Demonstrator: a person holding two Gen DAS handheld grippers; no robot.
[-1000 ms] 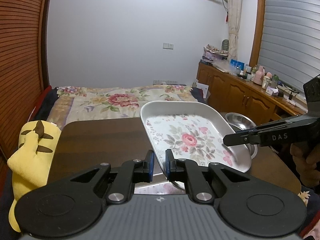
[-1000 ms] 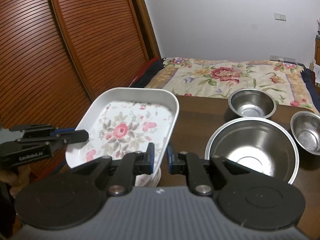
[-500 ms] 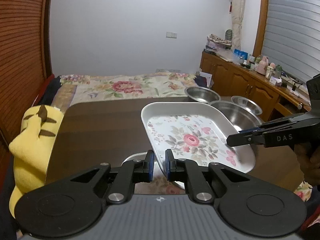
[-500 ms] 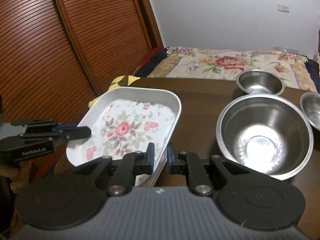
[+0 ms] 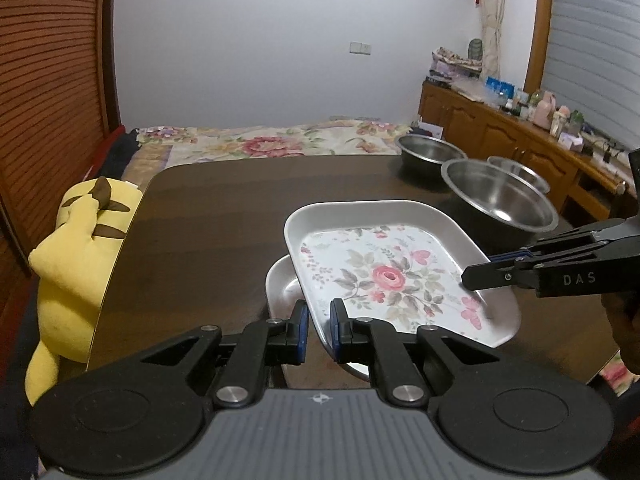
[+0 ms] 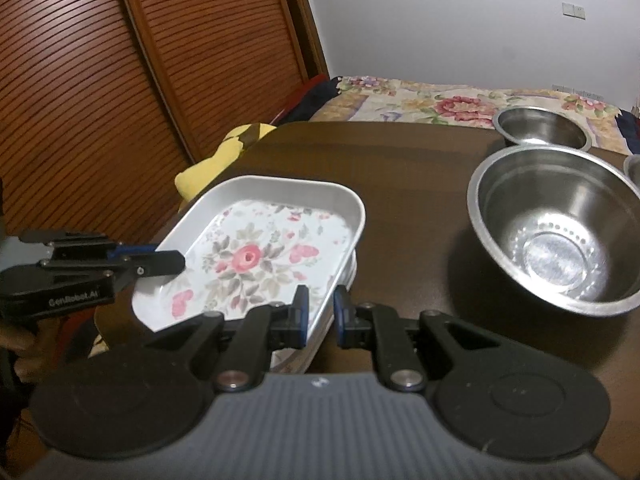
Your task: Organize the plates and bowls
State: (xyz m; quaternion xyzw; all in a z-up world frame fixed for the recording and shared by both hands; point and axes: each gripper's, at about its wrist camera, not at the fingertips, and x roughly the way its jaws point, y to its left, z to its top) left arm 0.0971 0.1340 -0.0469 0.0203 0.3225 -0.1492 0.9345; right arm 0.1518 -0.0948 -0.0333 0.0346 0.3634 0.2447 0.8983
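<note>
In the left wrist view, the left gripper (image 5: pixel 317 327) is sitting at the lower centre of the frame, its two blue-padded fingers closing on the near rim of the white rectangular tray with a pink rose print (image 5: pixel 394 272). This tray is lying tilted over a plain white plate (image 5: pixel 282 286), which is showing at its left side on the dark brown wooden table (image 5: pixel 216 216). At the right edge the right gripper (image 5: pixel 480 270) is pinching the tray's other rim. Three stainless steel bowls are standing in the upper right: a large one (image 5: pixel 500 204), a medium one (image 5: pixel 430 154) and a small one (image 5: pixel 518 172) behind it. A yellow plush toy (image 5: pixel 78 256) is leaning at the left of the table.

In the right wrist view, the right gripper (image 6: pixel 321 316) is clamping the tray (image 6: pixel 260 252) rim at the lower centre, and the left gripper (image 6: pixel 172 262) is holding the far rim at the left. The large steel bowl (image 6: pixel 556 228) is standing at the right, apart from the tray
</note>
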